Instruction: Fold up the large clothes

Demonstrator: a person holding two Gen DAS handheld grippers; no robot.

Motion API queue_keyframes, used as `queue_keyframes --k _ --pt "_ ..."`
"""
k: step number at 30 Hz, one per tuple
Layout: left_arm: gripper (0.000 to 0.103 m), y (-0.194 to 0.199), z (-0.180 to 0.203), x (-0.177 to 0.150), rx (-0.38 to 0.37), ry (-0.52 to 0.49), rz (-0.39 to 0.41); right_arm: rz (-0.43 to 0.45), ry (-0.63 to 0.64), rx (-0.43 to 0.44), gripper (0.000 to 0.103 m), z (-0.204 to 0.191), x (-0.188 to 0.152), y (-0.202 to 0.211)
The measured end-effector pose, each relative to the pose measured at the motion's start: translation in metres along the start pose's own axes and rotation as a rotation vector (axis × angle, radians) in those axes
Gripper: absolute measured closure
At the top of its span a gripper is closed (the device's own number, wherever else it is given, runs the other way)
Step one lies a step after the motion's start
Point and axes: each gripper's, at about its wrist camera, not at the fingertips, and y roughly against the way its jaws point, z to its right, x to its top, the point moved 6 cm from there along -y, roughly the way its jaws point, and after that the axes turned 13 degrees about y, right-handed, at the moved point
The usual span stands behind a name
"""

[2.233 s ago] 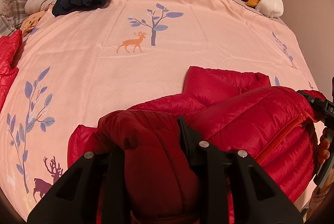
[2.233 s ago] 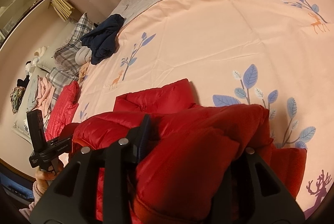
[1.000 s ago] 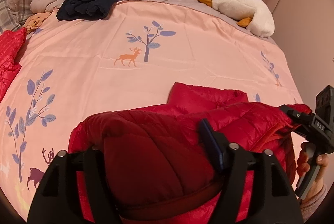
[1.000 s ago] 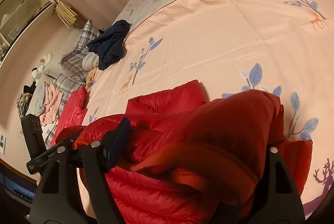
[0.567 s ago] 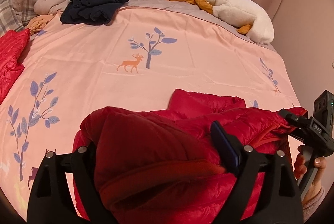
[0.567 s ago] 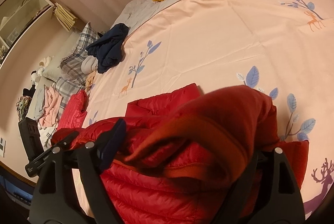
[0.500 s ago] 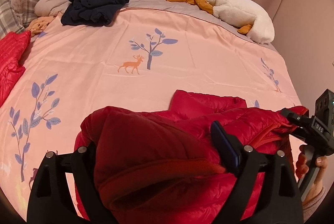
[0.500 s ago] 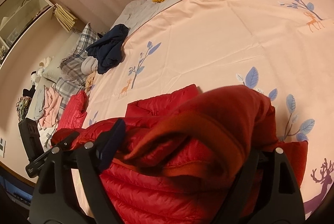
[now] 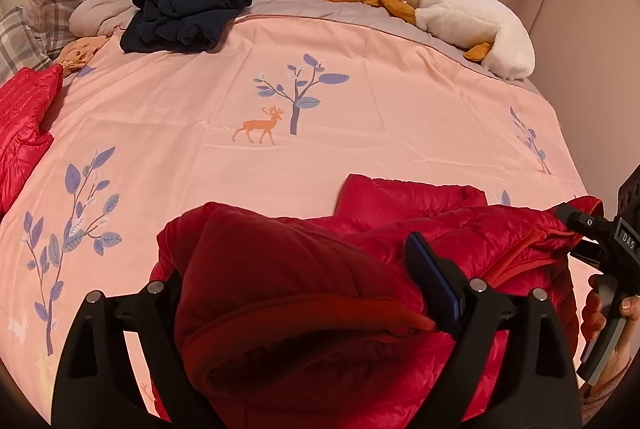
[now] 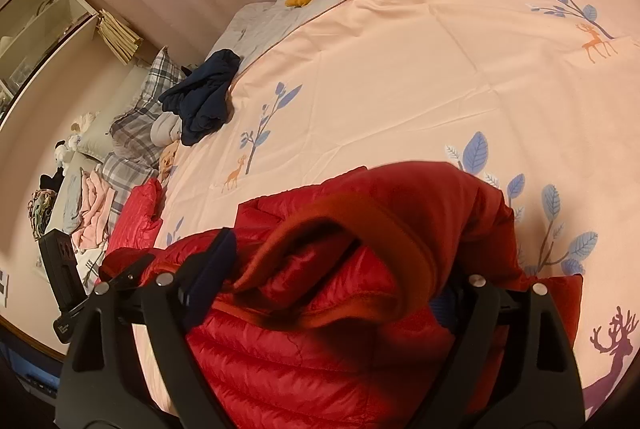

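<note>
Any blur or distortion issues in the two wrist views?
Left wrist: strong fisheye curve, warm dim light; red jacket fold nearest the lens is soft and shadowed. Right wrist: same bowing; the jacket's orange hem is blurred, while the duvet is sharp.

Both grippers now stand spread wide where earlier they pinched the red down jacket on the pink duvet. The left gripper has let go; the right gripper is opening, folds bulging loose between its jaws.
</note>
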Motion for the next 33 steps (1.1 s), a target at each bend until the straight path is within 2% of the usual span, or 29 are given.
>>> queue_keyframes --k 13,18,33 --pt "0.007 0.005 0.005 0.000 -0.012 -0.009 0.011 0.002 -0.007 0.002 0.013 0.002 0.002 -0.001" --pt "0.002 0.011 0.007 0.000 -0.036 -0.002 0.014 0.009 -0.007 0.007 0.011 0.002 0.003 0.000" --pt "0.002 0.019 0.009 0.006 -0.036 0.013 0.041 0.048 -0.019 0.007 0.008 0.007 0.008 0.013"
